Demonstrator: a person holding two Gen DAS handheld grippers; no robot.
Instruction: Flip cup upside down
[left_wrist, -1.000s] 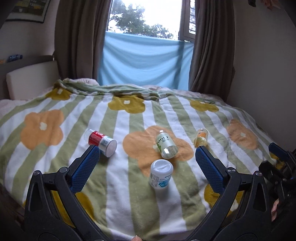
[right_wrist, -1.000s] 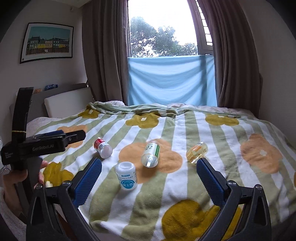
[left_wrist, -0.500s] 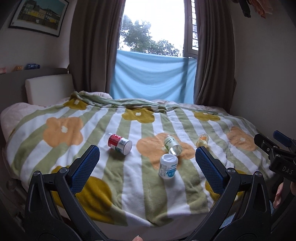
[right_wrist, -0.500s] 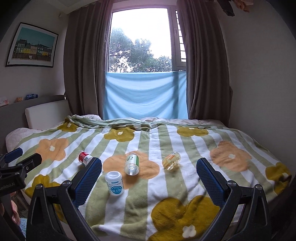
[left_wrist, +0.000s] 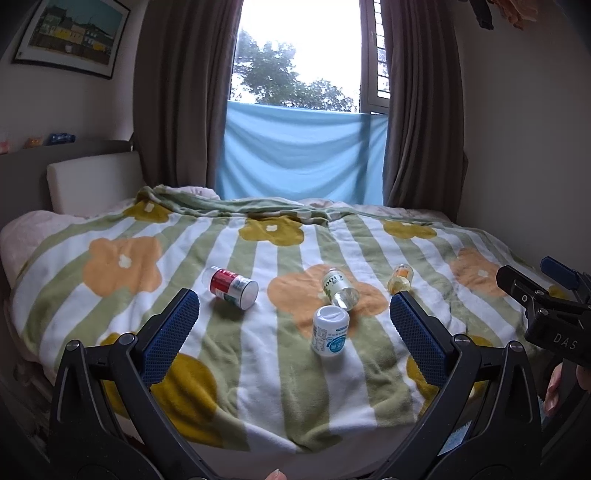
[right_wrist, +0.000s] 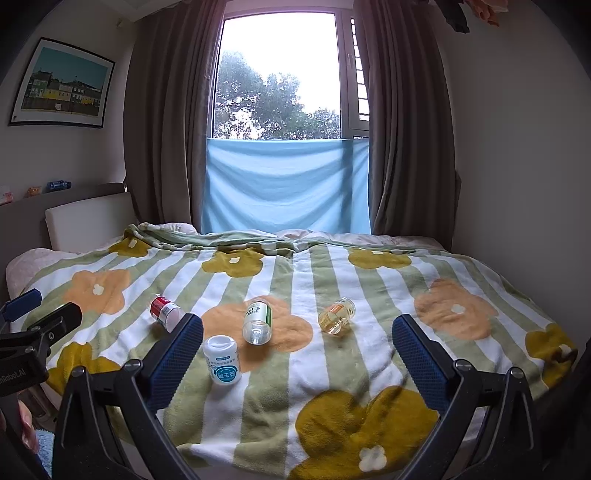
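Observation:
Four small cups rest on the striped flower blanket (left_wrist: 258, 369). A white cup with a blue label (left_wrist: 330, 330) (right_wrist: 222, 360) stands on end nearest me. A red-labelled cup (left_wrist: 233, 288) (right_wrist: 166, 311), a clear green-labelled cup (left_wrist: 340, 288) (right_wrist: 258, 322) and a small yellowish cup (left_wrist: 399, 277) (right_wrist: 337, 316) lie on their sides. My left gripper (left_wrist: 291, 299) is open and empty, held back from the bed's near edge. My right gripper (right_wrist: 297, 321) is also open and empty, to the right of the left one.
The bed fills the room from the padded headboard (left_wrist: 92, 181) on the left to the wall on the right. Brown curtains (right_wrist: 166, 129) and a blue cloth (right_wrist: 284, 184) hang at the window behind it. A hand (left_wrist: 554, 384) holds the right gripper's handle.
Both grippers have drawn back and risen from the bed, so more of the blanket and room shows. The cups have not moved. Both stay open.

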